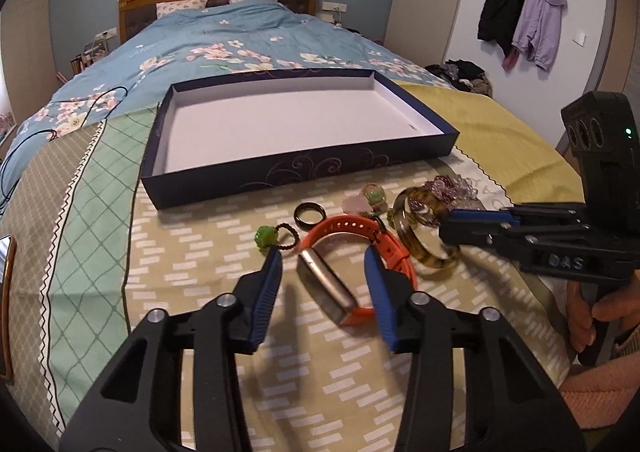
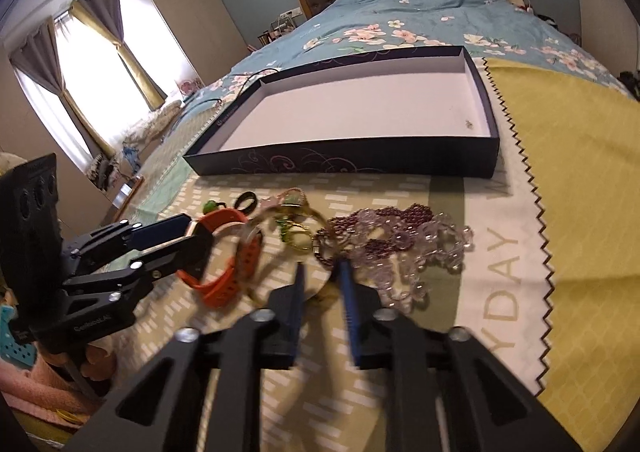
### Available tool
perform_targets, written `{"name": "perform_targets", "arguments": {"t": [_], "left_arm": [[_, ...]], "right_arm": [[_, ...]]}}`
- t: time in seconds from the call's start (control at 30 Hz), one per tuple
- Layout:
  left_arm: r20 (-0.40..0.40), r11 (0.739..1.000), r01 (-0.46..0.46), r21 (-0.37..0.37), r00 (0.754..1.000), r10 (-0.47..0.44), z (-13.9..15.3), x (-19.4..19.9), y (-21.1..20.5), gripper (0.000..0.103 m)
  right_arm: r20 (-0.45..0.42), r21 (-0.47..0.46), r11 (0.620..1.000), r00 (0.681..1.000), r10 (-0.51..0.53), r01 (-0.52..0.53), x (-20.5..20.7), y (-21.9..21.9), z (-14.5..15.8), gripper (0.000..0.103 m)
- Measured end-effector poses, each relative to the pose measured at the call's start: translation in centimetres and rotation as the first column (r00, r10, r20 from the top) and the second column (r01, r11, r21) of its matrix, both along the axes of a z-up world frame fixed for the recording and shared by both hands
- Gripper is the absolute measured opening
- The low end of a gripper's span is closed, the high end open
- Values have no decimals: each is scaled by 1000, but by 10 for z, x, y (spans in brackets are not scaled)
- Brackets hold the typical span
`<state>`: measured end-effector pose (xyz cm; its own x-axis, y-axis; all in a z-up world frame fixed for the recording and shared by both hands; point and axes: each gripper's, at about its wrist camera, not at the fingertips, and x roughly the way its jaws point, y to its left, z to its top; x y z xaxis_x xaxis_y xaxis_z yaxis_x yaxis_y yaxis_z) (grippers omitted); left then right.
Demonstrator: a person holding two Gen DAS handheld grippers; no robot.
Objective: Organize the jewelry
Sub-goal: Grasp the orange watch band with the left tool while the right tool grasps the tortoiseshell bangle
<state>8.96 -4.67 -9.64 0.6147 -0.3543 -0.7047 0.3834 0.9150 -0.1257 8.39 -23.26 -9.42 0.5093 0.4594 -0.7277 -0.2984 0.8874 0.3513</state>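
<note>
blurred tortoiseshell bangle (image 1: 425, 237) pinched by right hand-held gripper (image 1: 450, 230); left hand-held gripper (image 1: 325, 258) spread around orange band (image 1: 362, 252).

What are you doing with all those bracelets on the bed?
A person is tidying jewelry with a claw in each hand. The left claw is around the orange watch band, its pads not clearly pressing on it yet. The right claw is pinching the rim of the brown bangle. Purple beads, a black ring and other small pieces lie beside them. The dark box behind has nothing in it yet.
</note>
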Motion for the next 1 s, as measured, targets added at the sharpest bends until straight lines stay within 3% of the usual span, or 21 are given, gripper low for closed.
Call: {"name": "perform_targets", "arguments": {"t": [0.2, 0.37, 0.57, 0.7, 1.0], "left_arm": [[-26, 1000, 23, -16, 999, -24, -1, 0, 3, 46], [-45, 1000, 26, -3, 999, -26, -3, 3, 3, 43], [-67, 999, 37, 12, 997, -36, -6, 3, 1, 23], [-61, 999, 25, 20, 998, -24, -4, 3, 1, 13], [-30, 1000, 0, -27, 1000, -1, 19, 12, 21, 12]], "right_arm": [[6, -31, 999, 1000, 31, -30, 6, 3, 0, 10], [5, -63, 997, 999, 54, -54, 11, 7, 1, 12], [24, -84, 994, 998, 66, -64, 8, 6, 3, 4], [43, -88, 994, 997, 66, -62, 7, 4, 8, 4], [120, -94, 995, 991, 55, -44, 14, -3, 33, 5]]}}
